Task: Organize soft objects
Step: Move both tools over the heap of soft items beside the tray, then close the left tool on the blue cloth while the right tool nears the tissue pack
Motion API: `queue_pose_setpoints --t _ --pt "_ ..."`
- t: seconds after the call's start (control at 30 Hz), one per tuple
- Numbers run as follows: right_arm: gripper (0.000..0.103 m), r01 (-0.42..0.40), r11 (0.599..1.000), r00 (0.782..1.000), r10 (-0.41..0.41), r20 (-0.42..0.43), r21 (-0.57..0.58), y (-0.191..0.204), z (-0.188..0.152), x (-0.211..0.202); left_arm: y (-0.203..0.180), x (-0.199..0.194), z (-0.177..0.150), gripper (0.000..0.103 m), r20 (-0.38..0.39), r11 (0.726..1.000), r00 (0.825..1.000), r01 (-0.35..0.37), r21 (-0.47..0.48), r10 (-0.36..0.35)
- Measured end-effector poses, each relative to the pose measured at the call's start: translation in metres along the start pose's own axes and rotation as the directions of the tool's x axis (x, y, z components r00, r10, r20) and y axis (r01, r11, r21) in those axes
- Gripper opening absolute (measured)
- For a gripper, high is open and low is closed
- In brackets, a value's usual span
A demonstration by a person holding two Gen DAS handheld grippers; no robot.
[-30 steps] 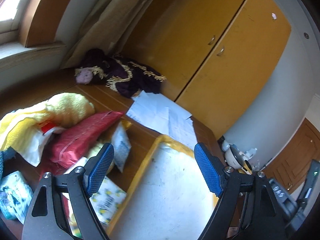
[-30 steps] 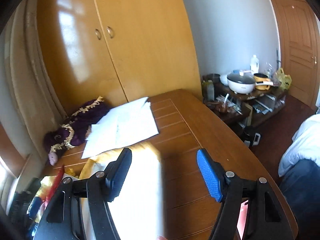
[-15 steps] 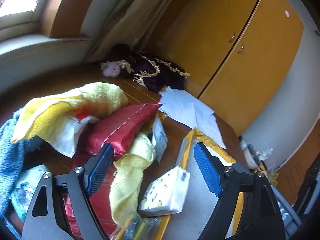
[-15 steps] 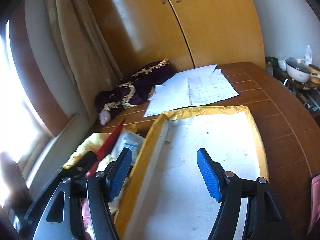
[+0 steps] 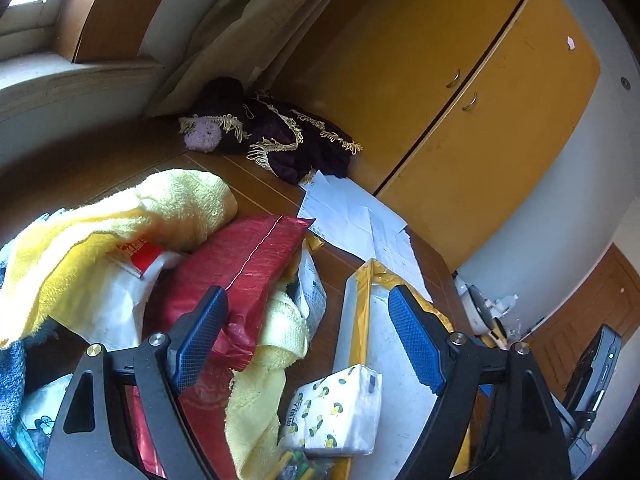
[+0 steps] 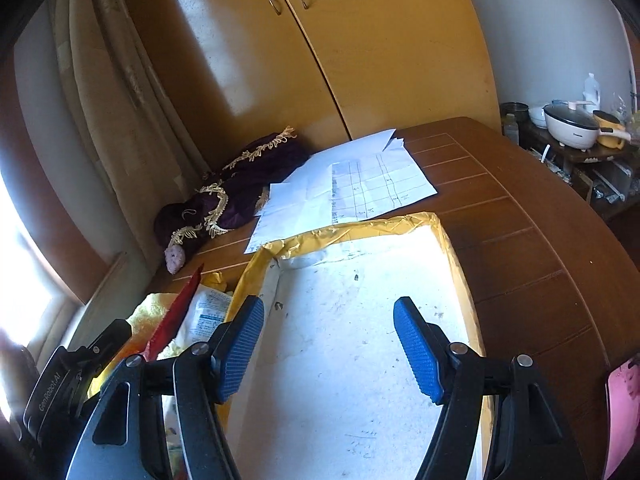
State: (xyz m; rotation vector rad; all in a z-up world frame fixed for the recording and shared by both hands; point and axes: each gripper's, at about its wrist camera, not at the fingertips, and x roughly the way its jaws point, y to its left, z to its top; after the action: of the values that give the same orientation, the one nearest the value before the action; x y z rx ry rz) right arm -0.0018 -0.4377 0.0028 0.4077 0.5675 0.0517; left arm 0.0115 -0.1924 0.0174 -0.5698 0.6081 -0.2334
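A heap of soft things lies on the wooden table: a yellow towel (image 5: 120,216), a red pouch (image 5: 244,264), a pale yellow cloth (image 5: 264,384), a blue towel (image 5: 10,376) and a white tissue pack with lemon print (image 5: 336,412). My left gripper (image 5: 308,340) hovers open above the red pouch and yellow cloth, holding nothing. Beside the heap lies a shallow white tray with yellow-taped rim (image 6: 452,248). My right gripper (image 6: 332,348) hangs open over the tray's bare floor. The red pouch (image 6: 176,316) shows edge-on at the tray's left.
White papers (image 6: 352,192) and a dark purple fringed cloth (image 6: 232,184) lie at the table's far side, against a yellow wardrobe (image 6: 360,40). A low shelf with a cooking pot (image 6: 568,124) stands to the right. A windowsill (image 5: 60,80) borders the left.
Both grippers swung left from the table's right side toward the heap and tray. The left view now has the soft pile and tissue pack under it; the right sits lower over the tray.
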Motion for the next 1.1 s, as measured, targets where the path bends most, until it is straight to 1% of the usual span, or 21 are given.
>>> queue_pose_setpoints --t 0.1,0.2,0.27,0.37,0.5,0.57,0.67,0.77,0.8,0.83,0.9,0.97,1.1 --pt "0.070 -0.057 0.998 0.998 0.057 -0.011 -0.029 0.020 -0.003 -0.010 -0.001 -0.009 0.003 0.083 0.008 0.999 0.999 -0.035 0.022 0.035" --pt "0.070 -0.140 0.989 0.989 0.137 -0.054 -0.045 0.042 -0.009 -0.015 0.002 -0.023 0.006 0.083 0.020 0.997 0.997 -0.075 0.025 0.074" --pt "0.070 -0.214 0.975 0.972 0.207 -0.108 -0.060 0.057 -0.017 -0.013 0.009 -0.031 0.009 0.083 0.018 0.995 0.995 -0.100 0.011 0.100" --pt "0.070 -0.288 0.955 0.947 0.273 -0.171 -0.068 0.074 -0.032 -0.009 0.018 -0.043 0.011 0.083 0.005 0.990 0.990 -0.143 0.014 0.143" --pt "0.070 -0.324 0.943 0.929 0.302 -0.216 -0.076 0.088 -0.052 -0.003 0.030 -0.058 0.009 0.083 0.010 0.978 0.979 -0.206 0.041 0.206" --pt "0.070 -0.321 0.944 0.928 0.297 -0.223 -0.079 0.090 -0.057 -0.002 0.035 -0.066 0.009 0.083 0.034 0.969 0.969 -0.246 0.038 0.244" --pt "0.070 -0.323 0.944 0.924 0.302 -0.235 -0.058 0.084 -0.061 -0.003 0.041 -0.074 0.013 0.083 0.043 0.962 0.962 -0.271 0.044 0.269" --pt "0.068 -0.348 0.936 0.911 0.327 -0.252 -0.044 0.084 -0.065 -0.007 0.042 -0.086 0.016 0.083 0.067 0.960 0.961 -0.272 0.073 0.267" --pt "0.066 -0.357 0.933 0.907 0.334 -0.257 -0.047 0.085 -0.066 -0.010 0.042 -0.088 0.017 0.083 0.068 0.959 0.962 -0.271 0.079 0.266" --pt "0.063 -0.372 0.927 0.900 0.345 -0.265 -0.057 0.089 -0.068 -0.012 0.043 -0.091 0.017 0.083 0.062 0.961 0.964 -0.263 0.084 0.258" --pt "0.061 -0.386 0.919 0.895 0.354 -0.271 -0.075 0.096 -0.072 -0.016 0.044 -0.096 0.016 0.083 0.050 0.963 0.967 -0.253 0.097 0.249" --pt "0.061 -0.392 0.915 0.893 0.355 -0.275 -0.091 0.102 -0.077 -0.021 0.044 -0.099 0.014 0.083 0.040 0.961 0.967 -0.254 0.106 0.251" --pt "0.060 -0.368 0.923 0.903 0.327 -0.277 -0.112 0.104 -0.085 -0.027 0.047 -0.110 0.008 0.083 0.004 0.967 0.974 -0.226 0.117 0.227"
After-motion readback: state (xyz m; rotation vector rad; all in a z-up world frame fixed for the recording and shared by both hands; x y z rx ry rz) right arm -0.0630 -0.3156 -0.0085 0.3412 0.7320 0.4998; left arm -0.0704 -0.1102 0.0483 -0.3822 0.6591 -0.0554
